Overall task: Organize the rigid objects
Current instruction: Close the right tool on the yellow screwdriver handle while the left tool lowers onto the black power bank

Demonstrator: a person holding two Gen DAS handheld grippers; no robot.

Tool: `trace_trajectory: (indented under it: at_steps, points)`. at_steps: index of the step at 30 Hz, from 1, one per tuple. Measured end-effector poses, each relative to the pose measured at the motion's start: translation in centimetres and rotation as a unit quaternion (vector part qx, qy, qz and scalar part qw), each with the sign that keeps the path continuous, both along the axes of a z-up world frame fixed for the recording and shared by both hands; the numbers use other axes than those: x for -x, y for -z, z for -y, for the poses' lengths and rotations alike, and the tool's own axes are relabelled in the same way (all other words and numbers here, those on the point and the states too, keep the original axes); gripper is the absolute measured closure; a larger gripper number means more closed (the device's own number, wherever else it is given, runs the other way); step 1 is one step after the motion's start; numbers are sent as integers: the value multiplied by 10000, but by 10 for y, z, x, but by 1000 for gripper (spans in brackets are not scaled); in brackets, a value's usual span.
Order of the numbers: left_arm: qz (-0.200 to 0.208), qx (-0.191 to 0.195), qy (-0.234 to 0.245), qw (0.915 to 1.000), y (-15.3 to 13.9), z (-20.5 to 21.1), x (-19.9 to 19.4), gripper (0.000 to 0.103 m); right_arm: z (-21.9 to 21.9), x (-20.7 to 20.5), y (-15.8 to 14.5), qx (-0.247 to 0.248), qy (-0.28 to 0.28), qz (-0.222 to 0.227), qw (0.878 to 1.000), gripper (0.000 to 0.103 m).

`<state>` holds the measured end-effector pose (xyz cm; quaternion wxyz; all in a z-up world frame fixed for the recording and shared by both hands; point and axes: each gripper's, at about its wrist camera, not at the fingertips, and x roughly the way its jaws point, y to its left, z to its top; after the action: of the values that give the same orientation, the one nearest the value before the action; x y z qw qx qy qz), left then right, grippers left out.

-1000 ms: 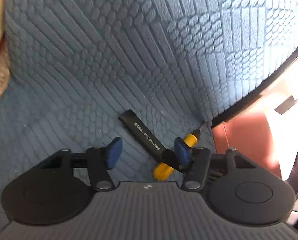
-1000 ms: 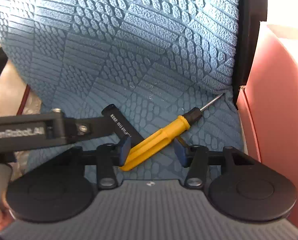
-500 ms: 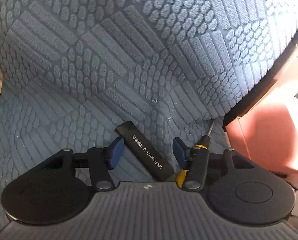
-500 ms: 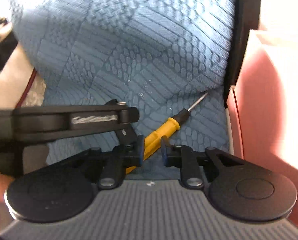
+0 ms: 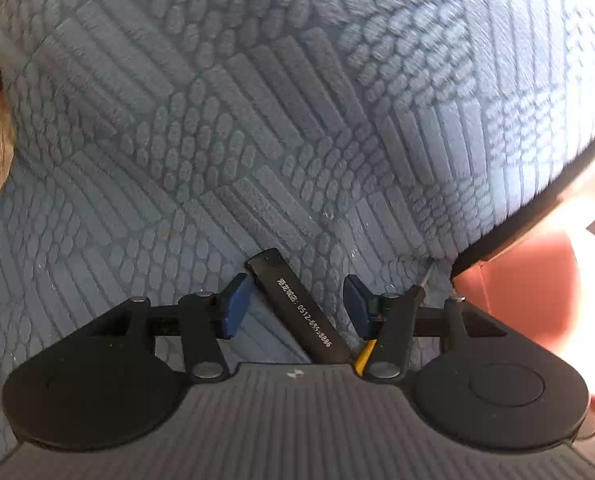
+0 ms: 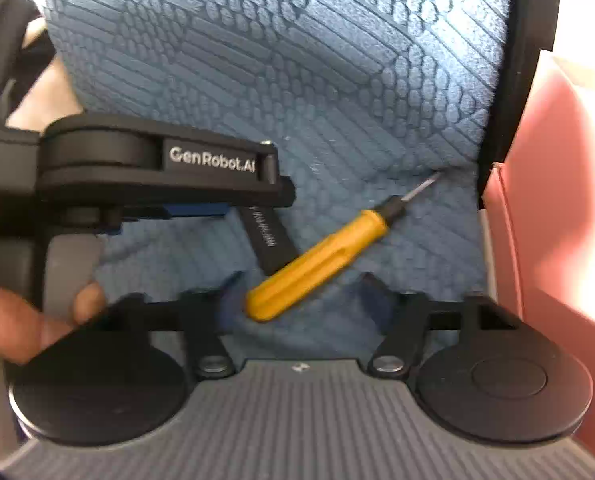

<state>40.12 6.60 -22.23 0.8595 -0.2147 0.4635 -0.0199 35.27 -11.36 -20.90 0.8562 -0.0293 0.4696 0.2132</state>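
A black lighter with white print (image 5: 297, 308) lies on the blue textured seat cushion (image 5: 257, 140). My left gripper (image 5: 297, 306) is open with its blue pads on either side of the lighter, not closed on it. A yellow-handled screwdriver (image 6: 321, 260) lies across the lighter's end, its metal tip pointing up right toward the seat crease. My right gripper (image 6: 301, 296) is open, blurred, with the screwdriver's handle end between its fingers. In the left wrist view only a sliver of yellow handle (image 5: 364, 354) and the tip show behind the right finger.
A pink-red box (image 6: 537, 200) stands right of the seat, beyond a black seat edge (image 6: 513, 80). The left gripper's body (image 6: 157, 168) and a hand (image 6: 25, 320) fill the left of the right wrist view. The seat back rises behind the objects.
The left gripper has moved in so the lighter lies between its open pads. The right gripper, narrowed on the screwdriver handle half a second ago, now stands open.
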Motion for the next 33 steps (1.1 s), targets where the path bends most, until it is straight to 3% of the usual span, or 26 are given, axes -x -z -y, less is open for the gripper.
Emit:
trace_trajectory:
  at_steps: [1, 3, 8, 10, 16, 17, 18, 20, 22, 26, 29, 33]
  points:
    - [-5, 127, -64, 9999, 0, -6, 2, 46, -1, 2, -3, -3, 0, 3, 10000, 63]
    - [-14, 378, -221, 9990, 1, -15, 5, 48, -2, 7, -11, -22, -101, 80, 9999, 98]
    - [89, 657, -476, 9967, -1, -35, 6, 48, 7, 18, -23, -61, -108, 193, 9997, 99]
    - [147, 642, -246, 9975, -8, -42, 4, 47, 13, 18, -20, -96, -99, 176, 9997, 99]
    - [240, 77, 669, 9974, -18, -37, -9, 46, 16, 6, -10, -208, 239, 12, 9995, 91]
    - [256, 71, 714, 9971, -20, -38, -9, 46, 15, 6, -10, -217, 253, 35, 9994, 75]
    - [279, 64, 748, 9968, -21, -39, -9, 46, 13, 6, -10, -227, 276, 91, 9993, 53]
    - [353, 25, 813, 9961, -27, -41, -8, 46, 9, 10, -11, -153, 331, 267, 9990, 37]
    - [498, 6, 944, 9943, -34, -45, -6, 46, 4, 8, -8, -73, 341, 277, 9990, 37]
    - [541, -148, 1292, 9900, -37, -46, -9, 34, 0, -3, 5, 12, 377, 171, 9991, 37]
    - [555, -338, 1547, 9858, -39, -48, -10, 30, 1, -6, 8, 181, 417, 383, 9982, 38]
    - [667, -438, 1779, 9808, -41, -46, -9, 21, 4, -7, 5, 246, 331, 384, 9984, 53]
